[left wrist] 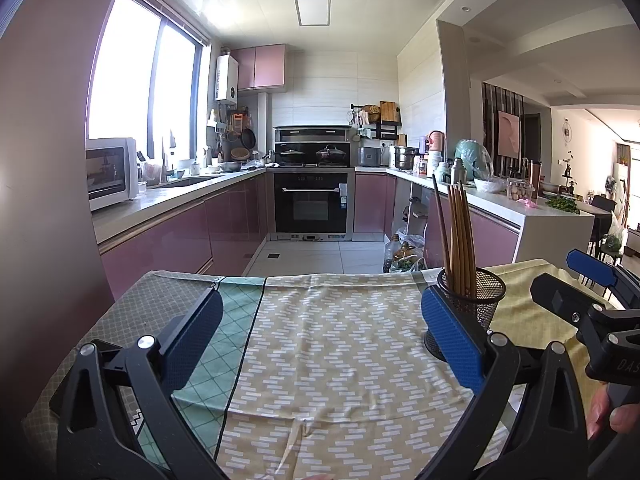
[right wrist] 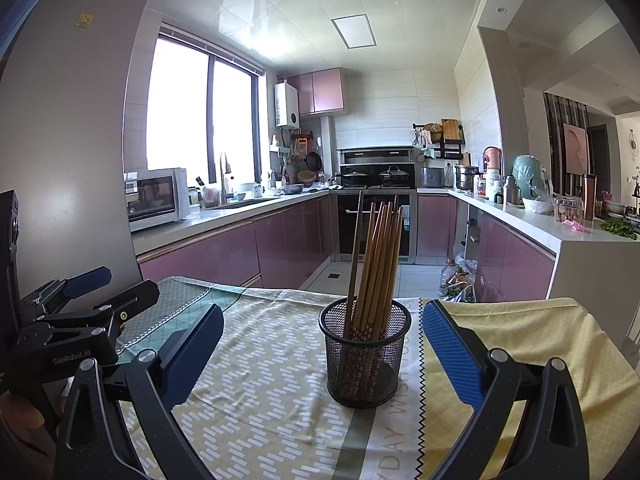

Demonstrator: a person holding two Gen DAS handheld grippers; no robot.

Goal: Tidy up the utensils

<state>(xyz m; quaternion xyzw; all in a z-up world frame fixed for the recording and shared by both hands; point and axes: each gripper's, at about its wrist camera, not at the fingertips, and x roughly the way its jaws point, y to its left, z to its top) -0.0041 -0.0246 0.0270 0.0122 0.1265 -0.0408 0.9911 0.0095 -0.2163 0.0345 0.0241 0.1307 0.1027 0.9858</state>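
A black mesh cup [right wrist: 365, 354] stands upright on the patterned tablecloth [right wrist: 264, 400], holding several brown wooden chopsticks [right wrist: 376, 264] that lean slightly right. My right gripper [right wrist: 322, 350] is open, its blue pads on either side of the cup and a little nearer me, not touching it. In the left wrist view the same mesh cup [left wrist: 480, 300] with its chopsticks [left wrist: 460, 236] sits just behind my right blue pad. My left gripper [left wrist: 320, 336] is open over bare cloth with nothing between its fingers. The right gripper [left wrist: 592, 280] shows at the far right, a person's hand [left wrist: 612, 416] on it.
The table ends just beyond the cup, with the kitchen floor [left wrist: 304, 256] behind. Pink cabinets and counters run along both sides, an oven [left wrist: 311, 208] at the back. A microwave [right wrist: 156, 198] sits on the left counter. The left gripper [right wrist: 80, 304] shows at the left edge.
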